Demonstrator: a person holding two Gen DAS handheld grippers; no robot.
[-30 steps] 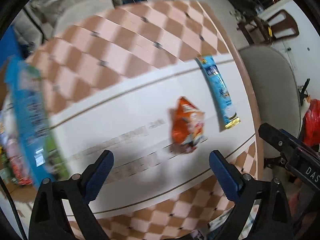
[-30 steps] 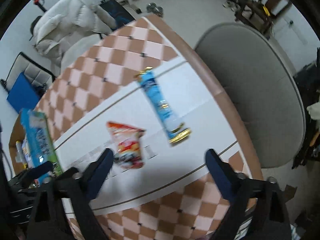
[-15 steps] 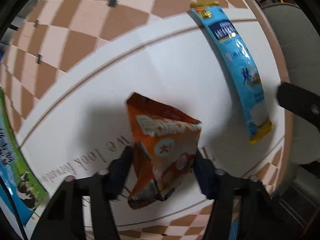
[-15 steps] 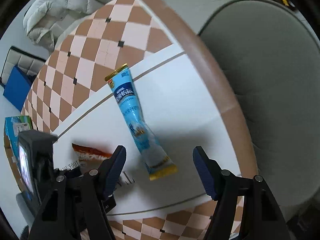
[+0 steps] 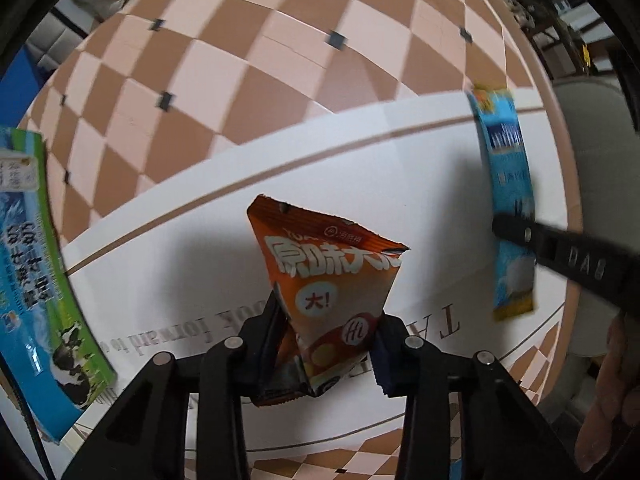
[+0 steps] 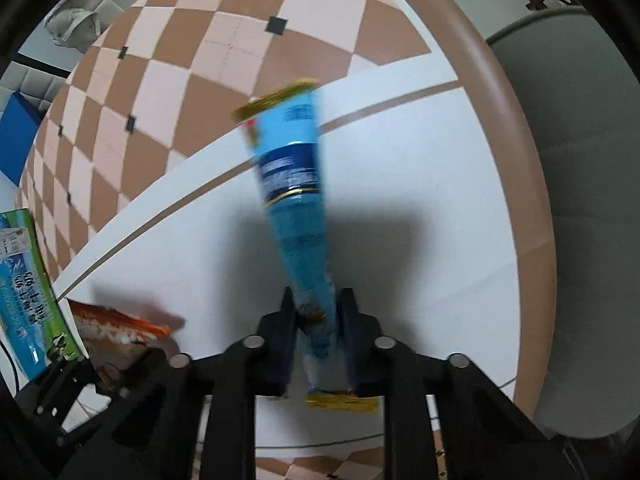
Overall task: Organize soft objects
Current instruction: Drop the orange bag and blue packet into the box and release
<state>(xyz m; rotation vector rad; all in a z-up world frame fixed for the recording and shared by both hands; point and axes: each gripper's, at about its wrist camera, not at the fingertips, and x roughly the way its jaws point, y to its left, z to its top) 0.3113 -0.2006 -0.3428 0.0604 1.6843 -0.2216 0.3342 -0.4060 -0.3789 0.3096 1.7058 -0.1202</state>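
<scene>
My left gripper [image 5: 326, 344] is shut on the lower part of an orange snack bag [image 5: 332, 280], which stands tilted over the white mat. My right gripper [image 6: 318, 330] is shut on the near end of a long blue packet with gold ends [image 6: 298, 208], which points away over the mat. The blue packet also shows at the right of the left wrist view [image 5: 508, 184], with the right gripper's black arm across it. The orange bag shows at the lower left of the right wrist view [image 6: 116, 332].
The round table has a checked brown and pink cloth [image 5: 240, 60] and a white mat [image 5: 180, 232]. A blue and green carton [image 5: 32, 280] lies at the left. A grey padded chair [image 6: 592, 200] stands beyond the table's right edge.
Both grippers have come down and closed: the left on the orange bag, the right on the blue packet. Both items now sit between the fingers, and the blue packet's far end is raised.
</scene>
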